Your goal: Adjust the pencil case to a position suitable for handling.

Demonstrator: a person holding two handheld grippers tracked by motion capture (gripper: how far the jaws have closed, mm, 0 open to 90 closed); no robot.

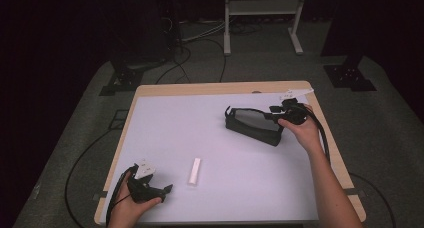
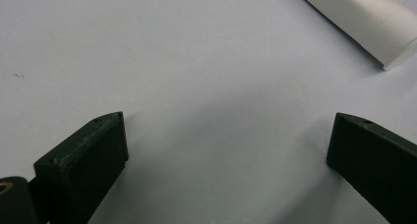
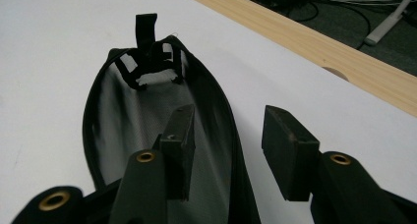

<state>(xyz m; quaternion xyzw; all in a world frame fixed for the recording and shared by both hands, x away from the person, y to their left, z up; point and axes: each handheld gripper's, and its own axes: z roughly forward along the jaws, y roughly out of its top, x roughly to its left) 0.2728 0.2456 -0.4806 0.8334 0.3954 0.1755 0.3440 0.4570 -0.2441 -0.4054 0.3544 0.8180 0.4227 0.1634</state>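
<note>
My left gripper (image 1: 167, 189) rests gaping near the tabletop's near-left corner beside a white tube (image 1: 194, 171); my right gripper (image 3: 227, 135) seemingly straddles, unpinched, the black pouch's (image 1: 252, 124) rim.

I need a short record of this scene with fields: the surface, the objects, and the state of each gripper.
surface: white mat on a wooden table
pouch: black mesh pouch, open at the top, on the right part of the mat
tube: small white tube lying flat near the front, apart from both grippers
left gripper: open, nothing between the jaws, the tube beyond them
right gripper: at the pouch, one jaw inside its opening, the other outside its rim; pads not yet pressing
</note>
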